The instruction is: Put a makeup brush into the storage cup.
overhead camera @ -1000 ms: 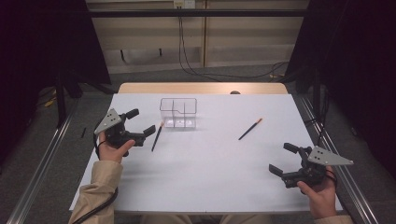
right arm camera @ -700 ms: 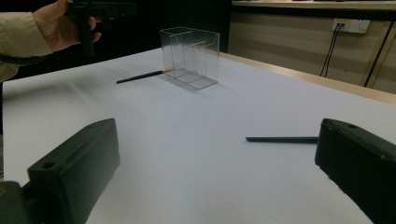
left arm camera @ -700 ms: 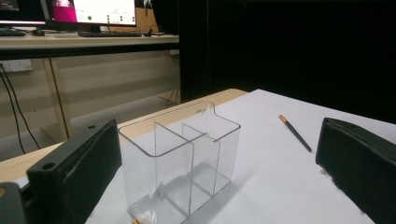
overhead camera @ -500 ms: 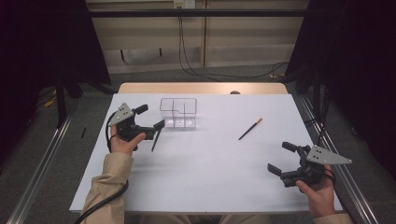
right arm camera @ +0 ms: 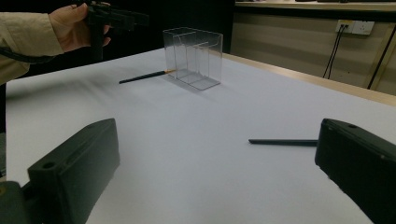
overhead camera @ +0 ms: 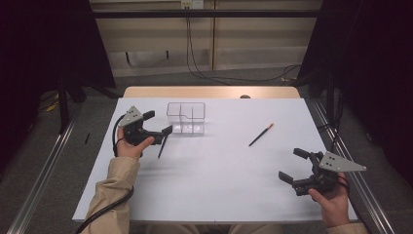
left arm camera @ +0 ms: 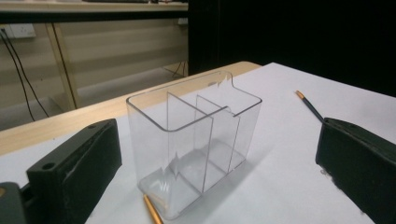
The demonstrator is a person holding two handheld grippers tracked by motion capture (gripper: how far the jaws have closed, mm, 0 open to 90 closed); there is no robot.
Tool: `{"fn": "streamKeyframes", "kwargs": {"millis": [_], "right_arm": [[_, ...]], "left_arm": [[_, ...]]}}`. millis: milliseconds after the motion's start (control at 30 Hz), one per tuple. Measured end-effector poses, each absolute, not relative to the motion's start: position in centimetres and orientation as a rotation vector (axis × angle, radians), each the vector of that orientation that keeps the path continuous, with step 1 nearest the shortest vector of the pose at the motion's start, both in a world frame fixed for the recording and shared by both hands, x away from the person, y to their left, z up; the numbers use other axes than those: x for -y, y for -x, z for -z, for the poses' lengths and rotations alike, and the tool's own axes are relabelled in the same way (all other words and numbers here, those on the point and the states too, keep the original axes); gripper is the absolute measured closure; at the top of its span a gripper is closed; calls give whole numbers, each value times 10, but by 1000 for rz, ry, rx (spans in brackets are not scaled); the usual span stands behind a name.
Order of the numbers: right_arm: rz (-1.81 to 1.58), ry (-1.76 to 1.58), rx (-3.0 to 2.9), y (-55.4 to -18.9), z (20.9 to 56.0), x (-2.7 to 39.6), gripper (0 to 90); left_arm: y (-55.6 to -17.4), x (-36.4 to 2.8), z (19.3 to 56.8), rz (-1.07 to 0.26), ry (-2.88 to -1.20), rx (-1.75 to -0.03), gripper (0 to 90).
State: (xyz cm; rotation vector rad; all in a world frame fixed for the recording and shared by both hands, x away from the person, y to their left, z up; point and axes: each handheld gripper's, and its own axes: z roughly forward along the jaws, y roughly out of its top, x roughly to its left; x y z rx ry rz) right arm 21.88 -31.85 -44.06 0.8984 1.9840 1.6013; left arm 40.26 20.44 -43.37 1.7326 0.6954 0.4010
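Observation:
A clear plastic organizer (overhead camera: 186, 118) with several compartments stands empty at the back left of the white table. One dark pencil (overhead camera: 161, 145) lies just left of it, its orange end (left arm camera: 152, 212) touching the organizer's base (left arm camera: 196, 140). My left gripper (overhead camera: 158, 123) hovers open above that pencil, pointing at the organizer with nothing between its jaws. A second pencil (overhead camera: 260, 135) lies right of centre. My right gripper (overhead camera: 293, 165) is open and empty near the front right corner, facing this pencil (right arm camera: 282, 142) and the organizer (right arm camera: 194, 56).
White paper covers the table (overhead camera: 219, 185), with a wooden strip (overhead camera: 209, 92) along the far edge. Cables hang at the back wall. Dark curtains flank both sides.
My left gripper has moved right and slightly forward, from the table's left edge to just beside the organizer. The right gripper has barely shifted.

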Motion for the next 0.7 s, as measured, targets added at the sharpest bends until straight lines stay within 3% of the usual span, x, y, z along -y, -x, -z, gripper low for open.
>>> {"fn": "streamKeyframes", "kwargs": {"millis": [700], "right_arm": [[-1599,-887,-1995,-219,440,316,0]], "left_arm": [[-417,-199,431,-273,-1999,-847,1]]}}
